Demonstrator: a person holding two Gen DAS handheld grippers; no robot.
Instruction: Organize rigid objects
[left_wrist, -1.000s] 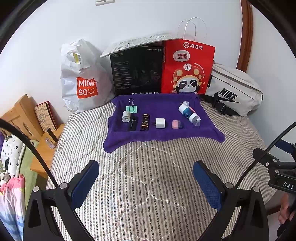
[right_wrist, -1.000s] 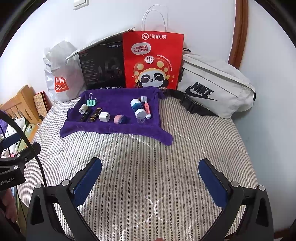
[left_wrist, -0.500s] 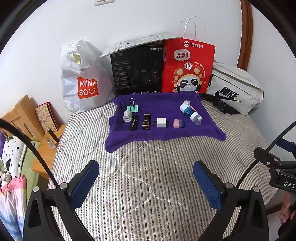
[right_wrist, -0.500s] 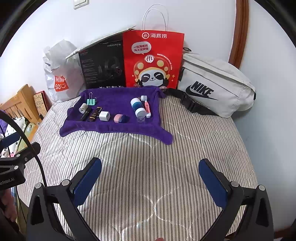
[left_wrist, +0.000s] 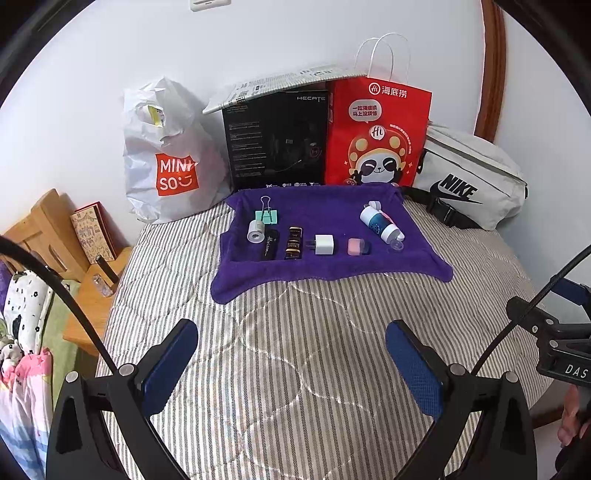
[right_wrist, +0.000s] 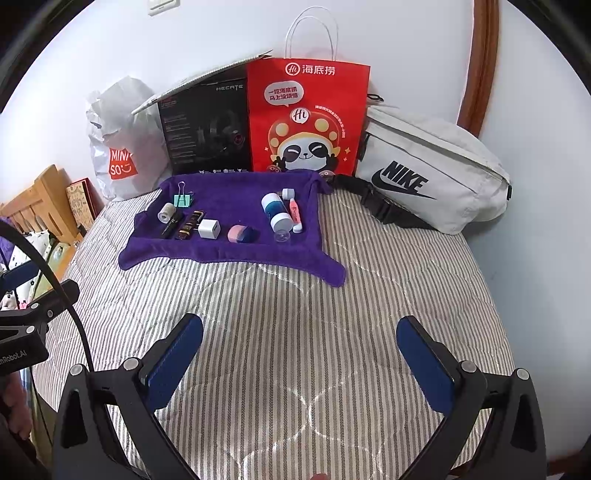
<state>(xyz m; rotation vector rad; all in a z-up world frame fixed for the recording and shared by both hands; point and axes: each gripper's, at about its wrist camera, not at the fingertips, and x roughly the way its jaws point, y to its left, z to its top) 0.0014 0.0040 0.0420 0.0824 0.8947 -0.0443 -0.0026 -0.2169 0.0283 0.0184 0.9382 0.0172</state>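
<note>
A purple towel (left_wrist: 325, 266) (right_wrist: 229, 251) lies on the striped bed and carries several small objects: a green binder clip (left_wrist: 266, 214), a white roll (left_wrist: 255, 232), a black tube (left_wrist: 269, 244), a dark bottle (left_wrist: 294, 243), a white charger cube (left_wrist: 323, 244) (right_wrist: 209, 228), a pink-blue case (left_wrist: 357, 246) (right_wrist: 241, 234) and a white-blue bottle (left_wrist: 380, 222) (right_wrist: 276, 212) with a pink tube (right_wrist: 295, 213) beside it. My left gripper (left_wrist: 291, 362) and right gripper (right_wrist: 301, 362) are both open and empty, hovering over the bed well in front of the towel.
Behind the towel stand a white Miniso bag (left_wrist: 162, 162), a black box (left_wrist: 277, 144), a red panda bag (left_wrist: 376, 136) and a grey Nike pouch (left_wrist: 472, 181) (right_wrist: 428, 173) against the wall. A wooden bedside stand (left_wrist: 88, 288) is at the left.
Both views have shifted only slightly; the left gripper has drifted a little, so the towel sits marginally higher. Nothing was grasped or moved.
</note>
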